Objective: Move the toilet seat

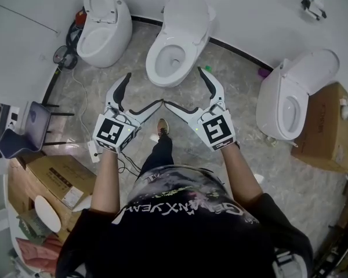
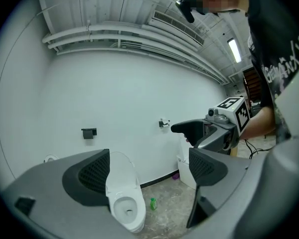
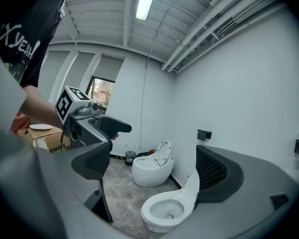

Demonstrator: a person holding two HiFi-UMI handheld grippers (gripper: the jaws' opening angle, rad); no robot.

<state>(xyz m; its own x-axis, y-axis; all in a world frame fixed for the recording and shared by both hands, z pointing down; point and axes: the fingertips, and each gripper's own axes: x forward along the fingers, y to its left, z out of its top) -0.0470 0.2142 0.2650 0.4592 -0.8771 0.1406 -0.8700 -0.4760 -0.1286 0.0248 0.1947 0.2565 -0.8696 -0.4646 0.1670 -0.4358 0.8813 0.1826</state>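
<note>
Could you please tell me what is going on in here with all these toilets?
A person stands facing the middle toilet, holding a gripper in each hand. The left gripper and right gripper are held out in front of the bowl with their jaws wide apart, gripping nothing. The toilet's lid stands raised, and neither gripper touches it yet. A round toilet sits to the left and a third toilet to the right.

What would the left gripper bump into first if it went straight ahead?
Probably the middle toilet, seen between the left gripper's open jaws with its lid up. Depth is unclear, so it might reach the wall instead.
</note>
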